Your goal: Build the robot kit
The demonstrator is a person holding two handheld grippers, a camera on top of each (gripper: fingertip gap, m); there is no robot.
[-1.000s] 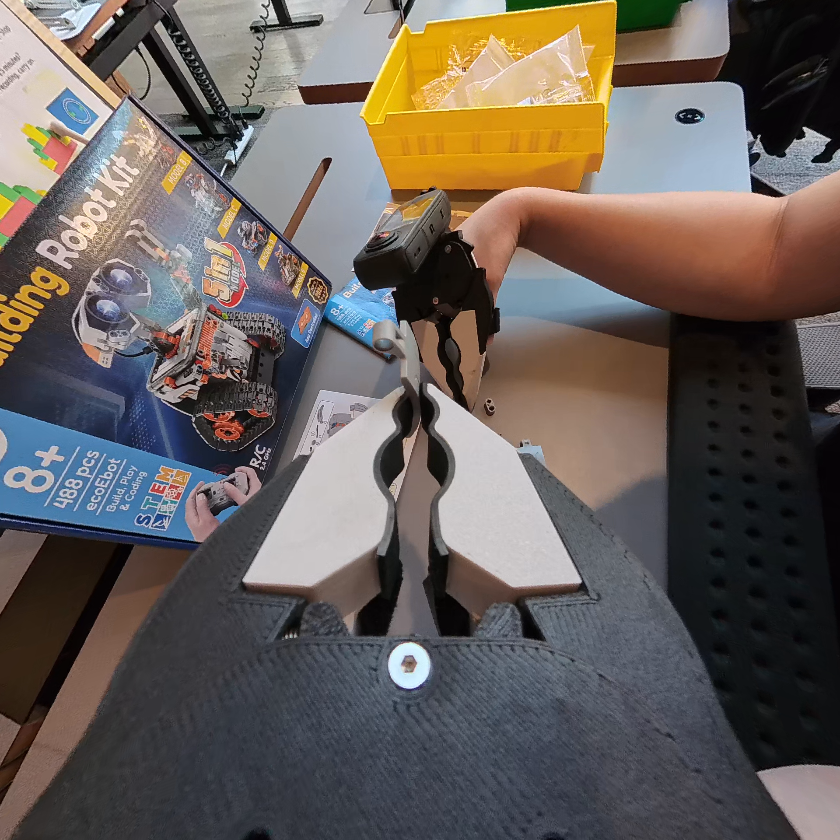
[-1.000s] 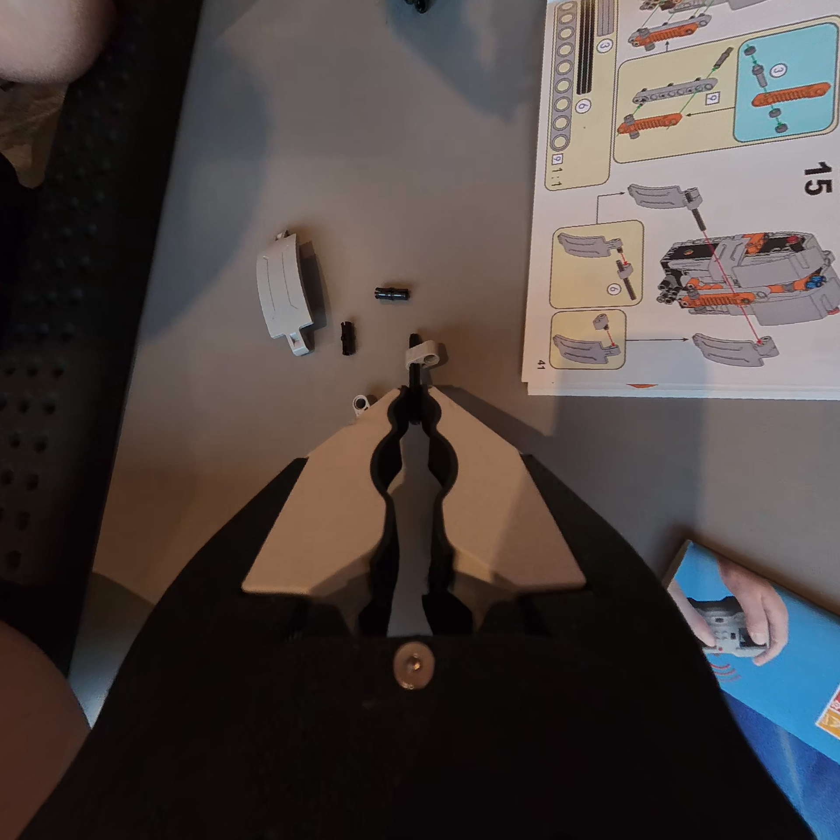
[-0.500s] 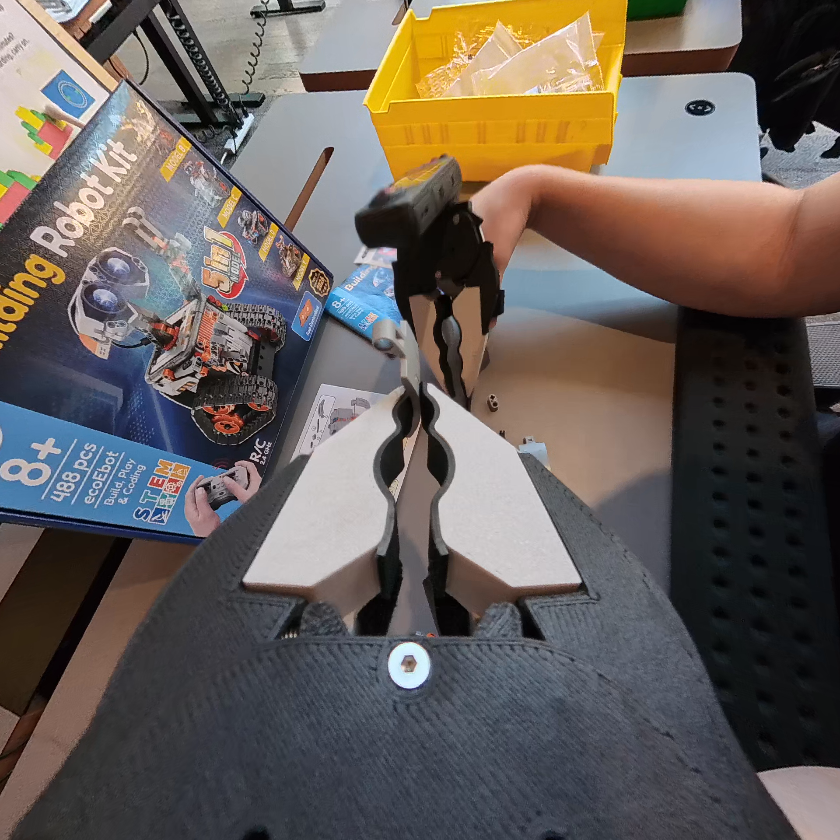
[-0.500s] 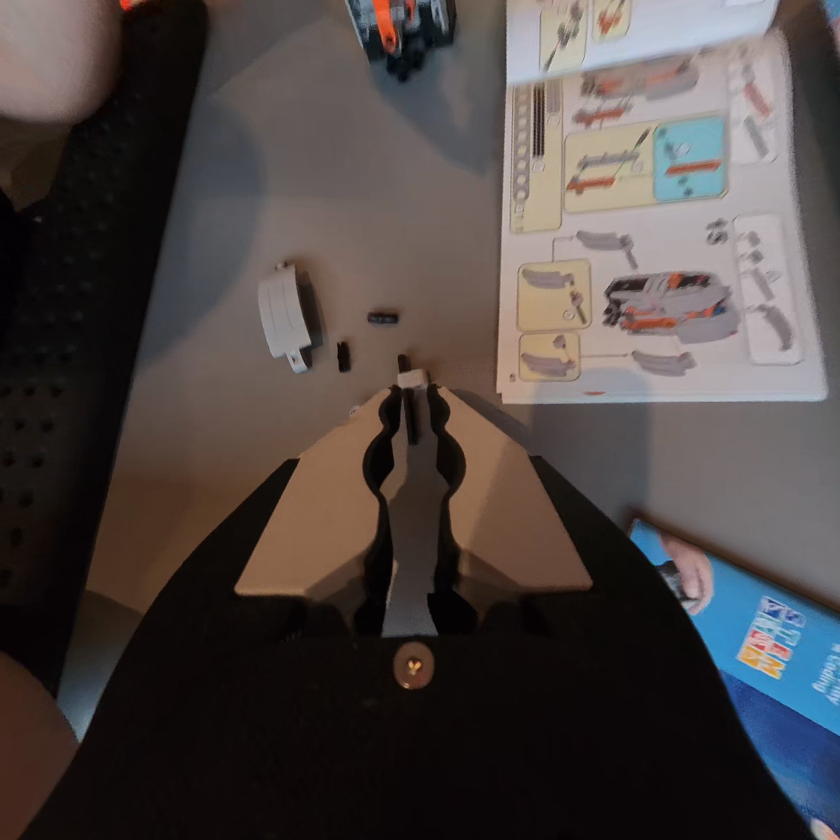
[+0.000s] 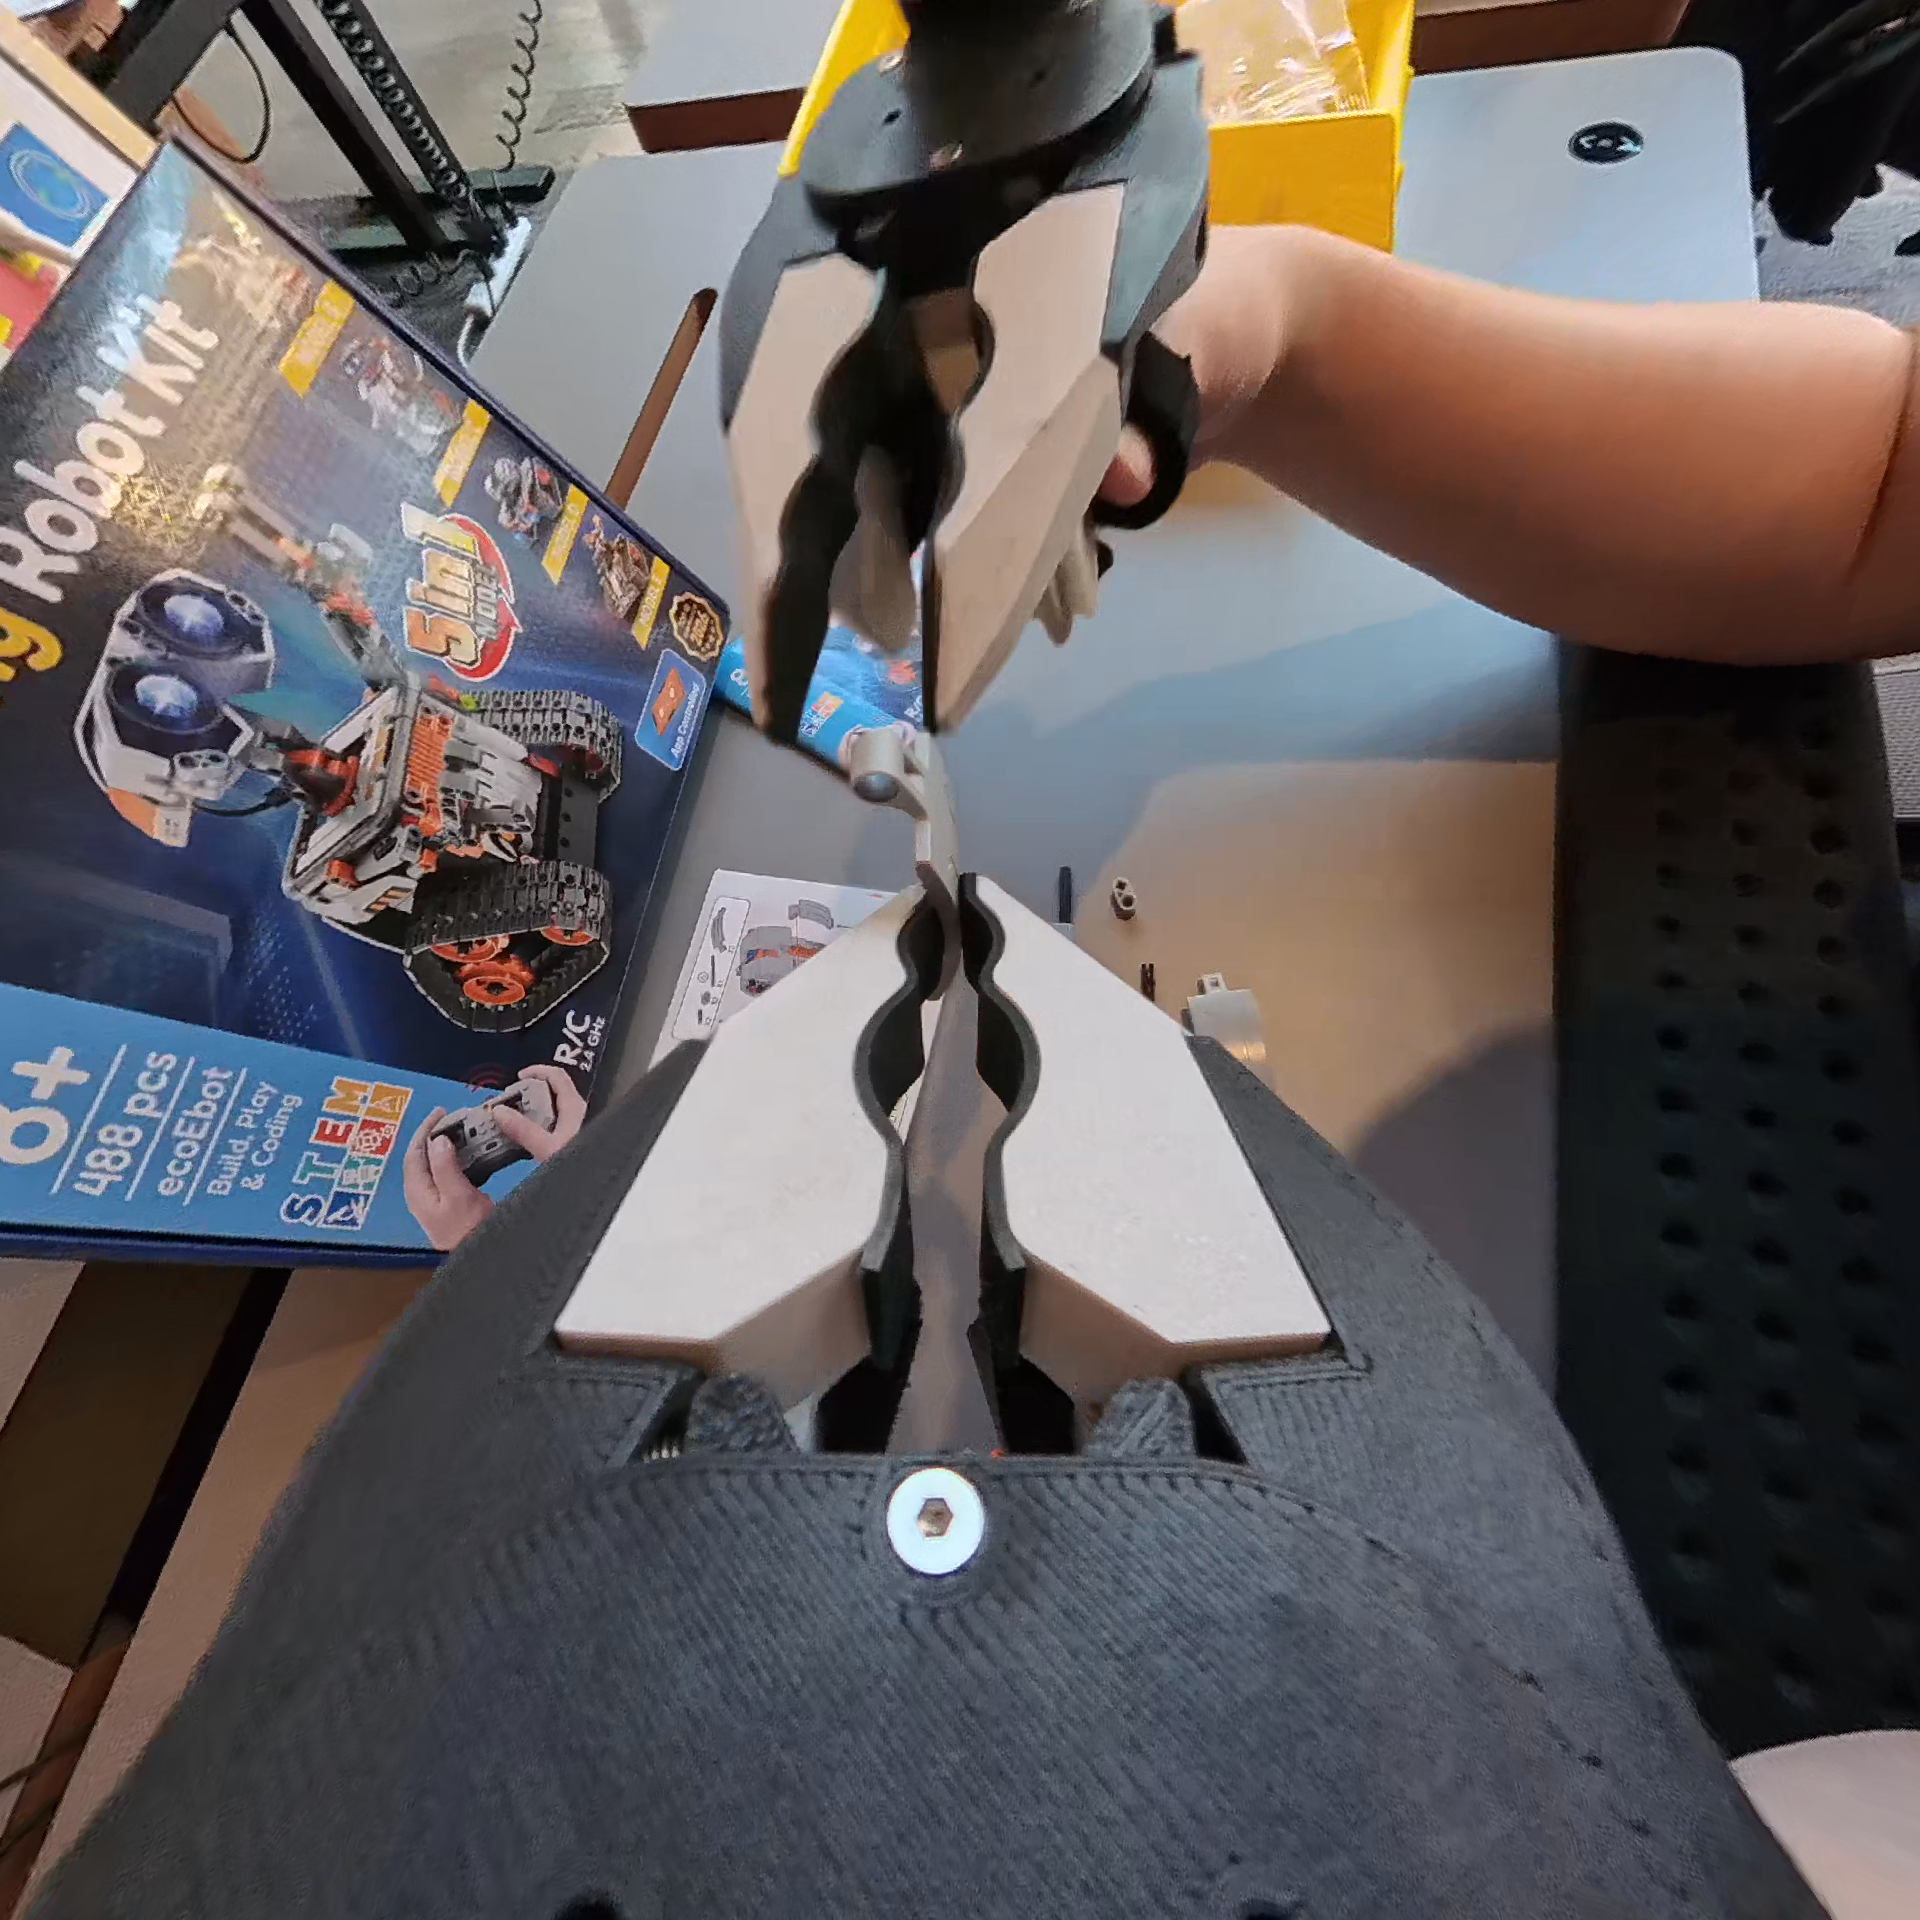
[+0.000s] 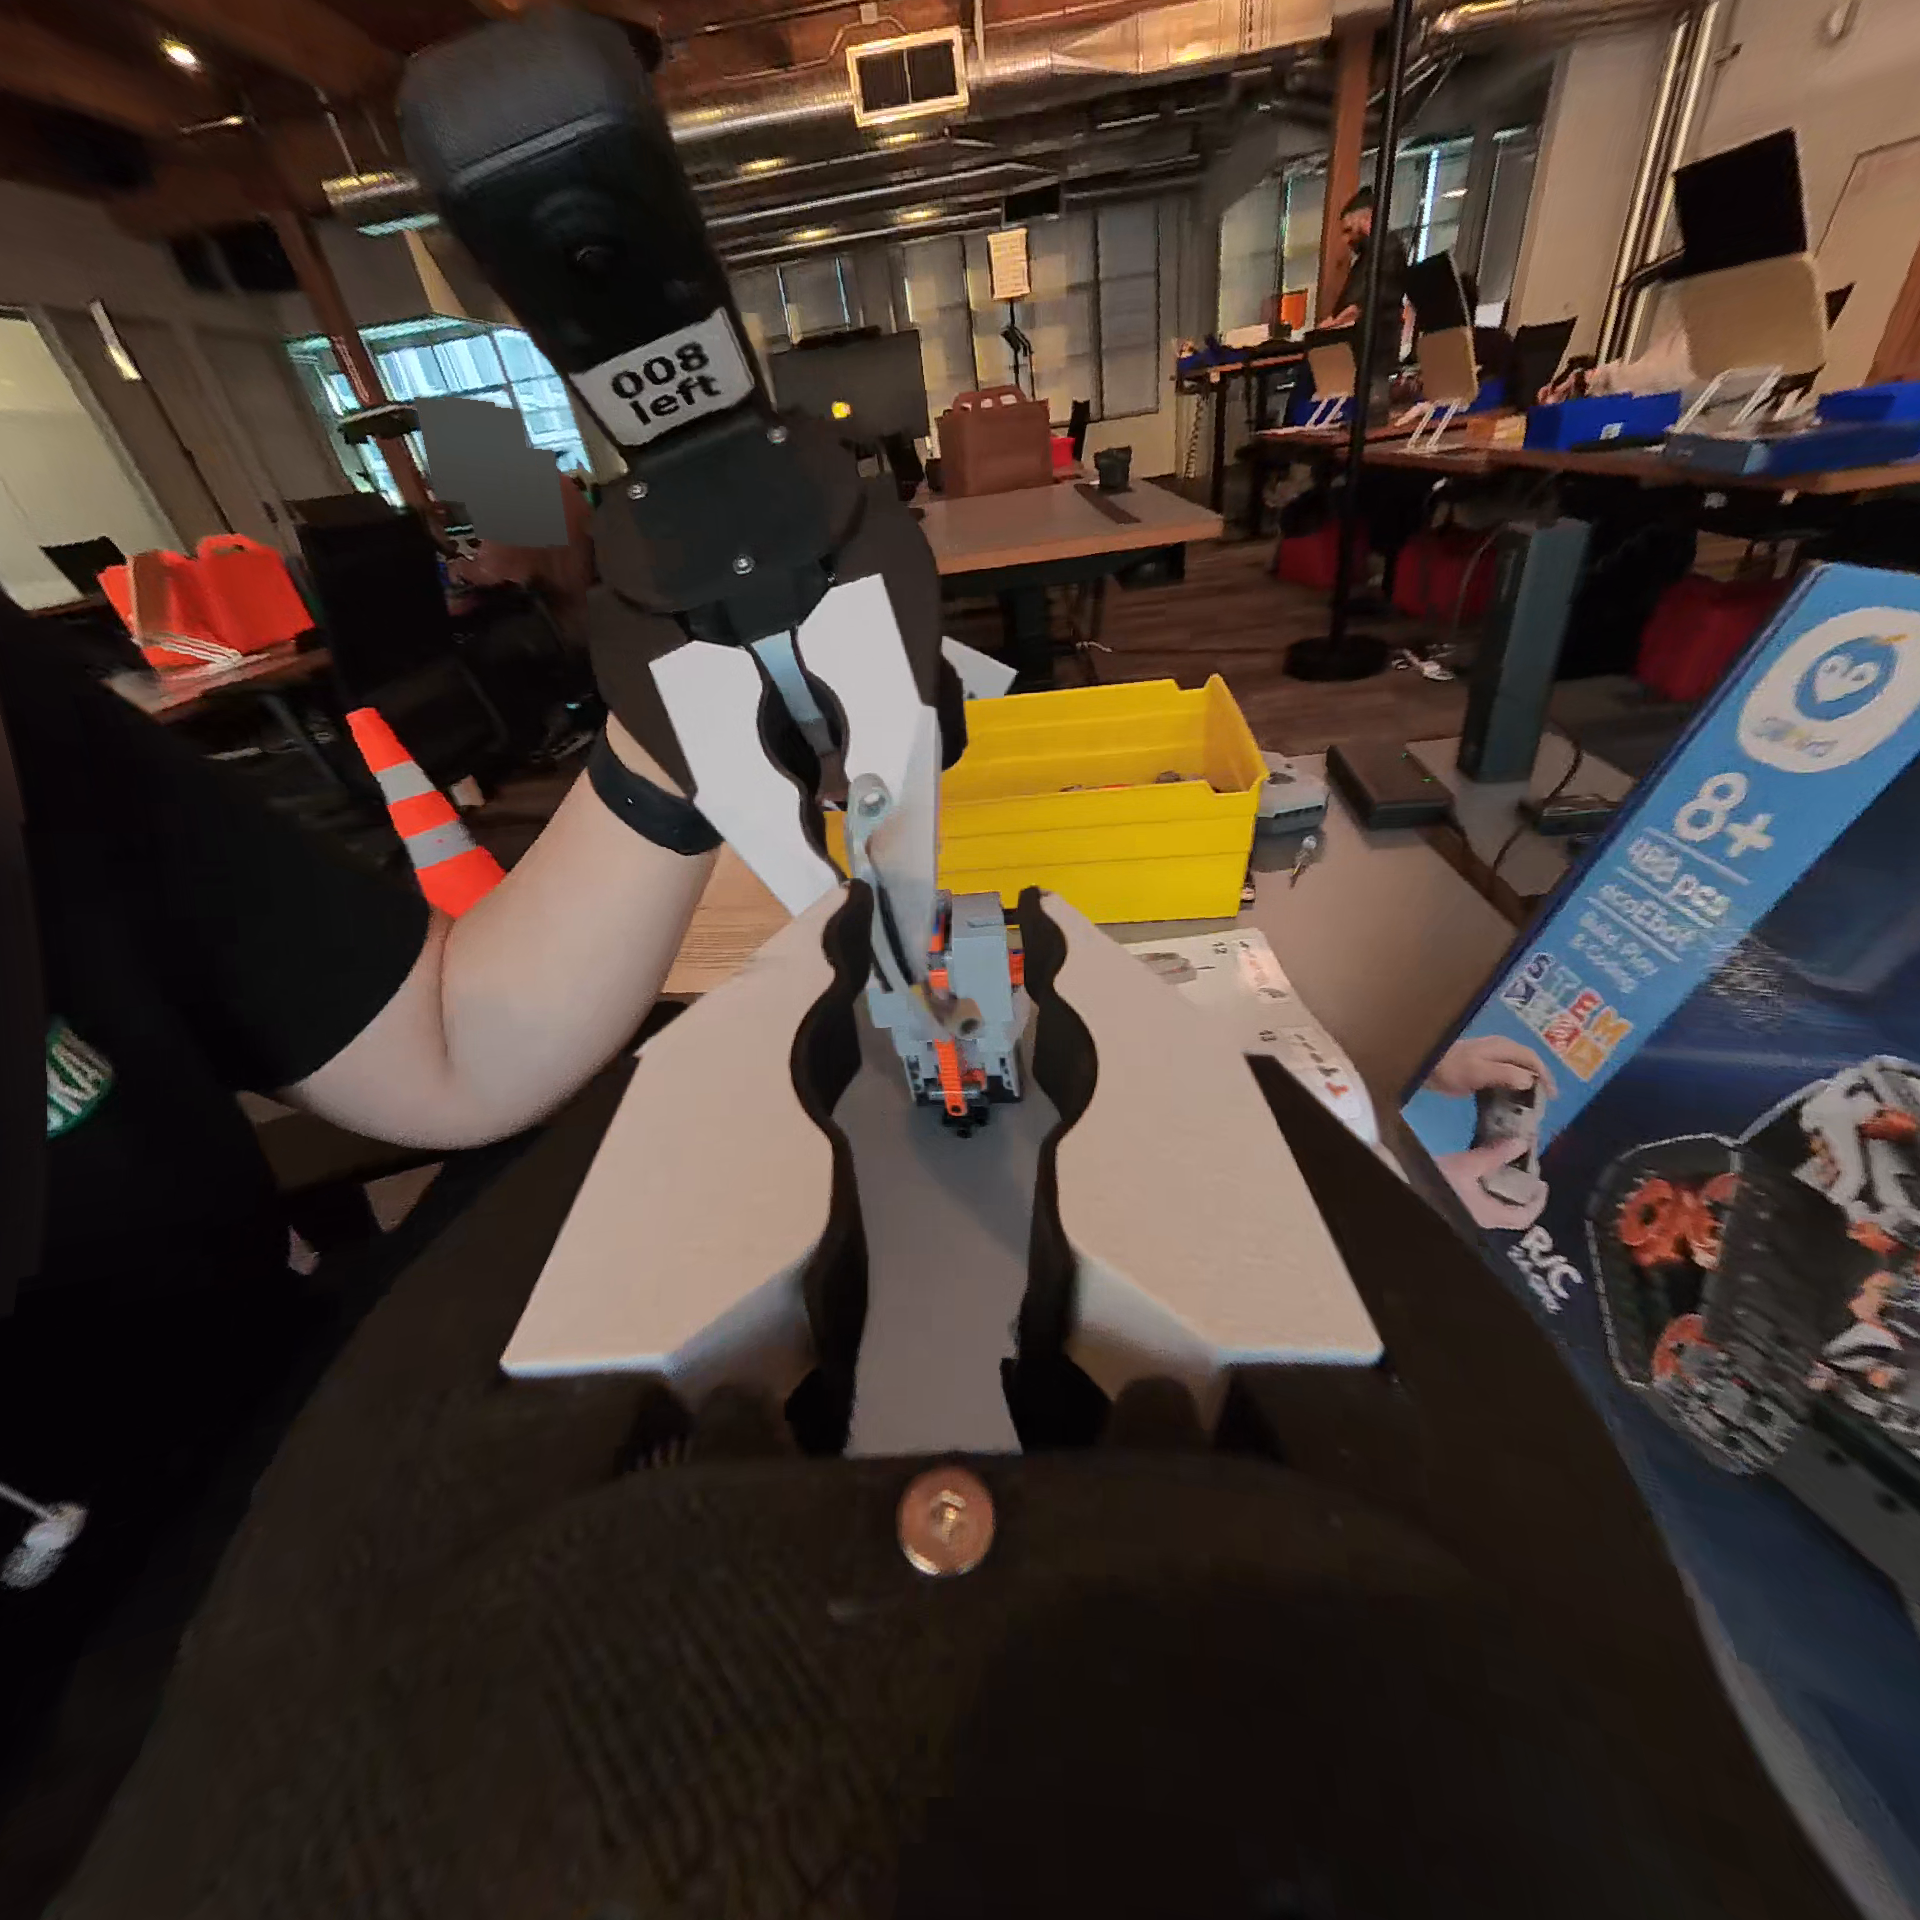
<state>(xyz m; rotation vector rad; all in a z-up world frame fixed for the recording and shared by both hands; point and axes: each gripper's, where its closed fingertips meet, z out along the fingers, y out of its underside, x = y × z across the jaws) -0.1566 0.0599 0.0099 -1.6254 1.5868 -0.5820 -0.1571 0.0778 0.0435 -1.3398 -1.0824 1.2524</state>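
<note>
grey curved piece (image 5: 920,805) pinched between left fingers (image 5: 883,987).

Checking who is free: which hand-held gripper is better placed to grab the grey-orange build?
Likely right: right hand-held gripper is open, facing the build; left hand-held gripper is shut on a grey piece.

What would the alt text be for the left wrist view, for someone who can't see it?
The left hand-held gripper pinches a curved grey plastic piece at its fingertips, above a grey table. The right hand-held gripper, held in a person's hand, points down at the piece with its jaws apart. A blue robot kit box lies left, and a yellow bin stands behind.
</note>
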